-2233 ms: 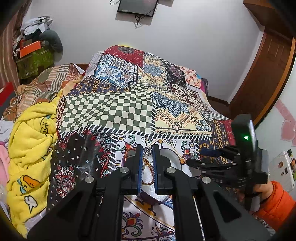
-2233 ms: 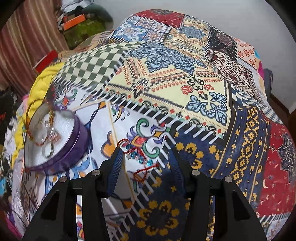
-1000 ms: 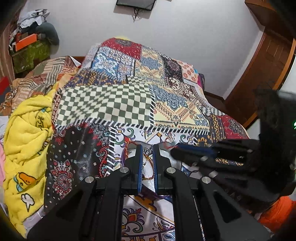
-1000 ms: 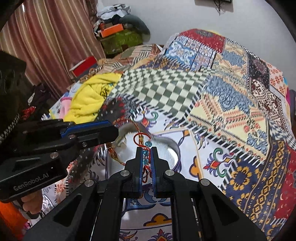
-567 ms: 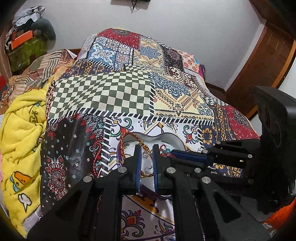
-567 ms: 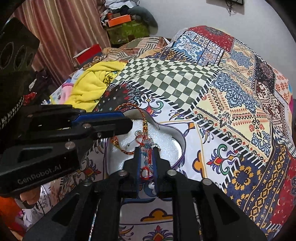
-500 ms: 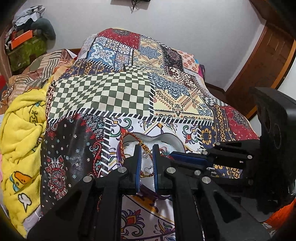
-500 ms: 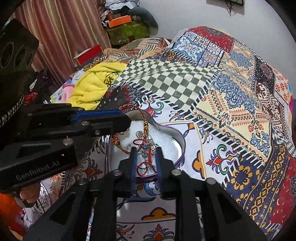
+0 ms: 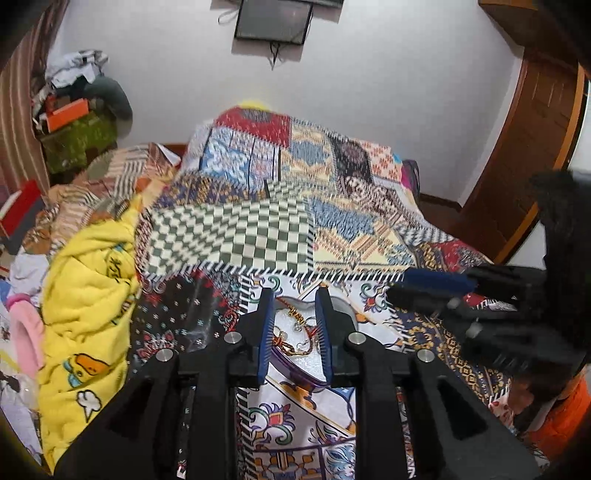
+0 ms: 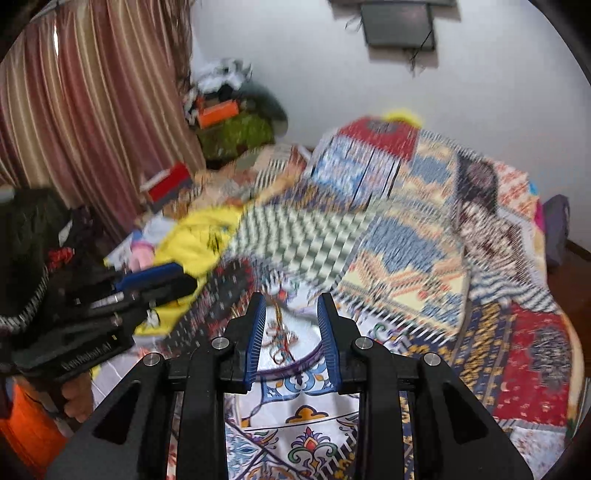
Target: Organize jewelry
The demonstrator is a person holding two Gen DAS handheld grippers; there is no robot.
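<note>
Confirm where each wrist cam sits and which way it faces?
Left wrist: on the left gripper, looking along open fingers at the jewelry tin on the bed quilt; right gripper shows at right.
Right wrist: on the right gripper, open, facing the same tin; left gripper at left, blurred.
Shared: tin, quilt, wall TV.

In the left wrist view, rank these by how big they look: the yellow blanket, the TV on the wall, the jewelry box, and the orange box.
1. yellow blanket
2. TV
3. jewelry box, partly hidden by the fingers, so unsure against the TV
4. orange box
</note>
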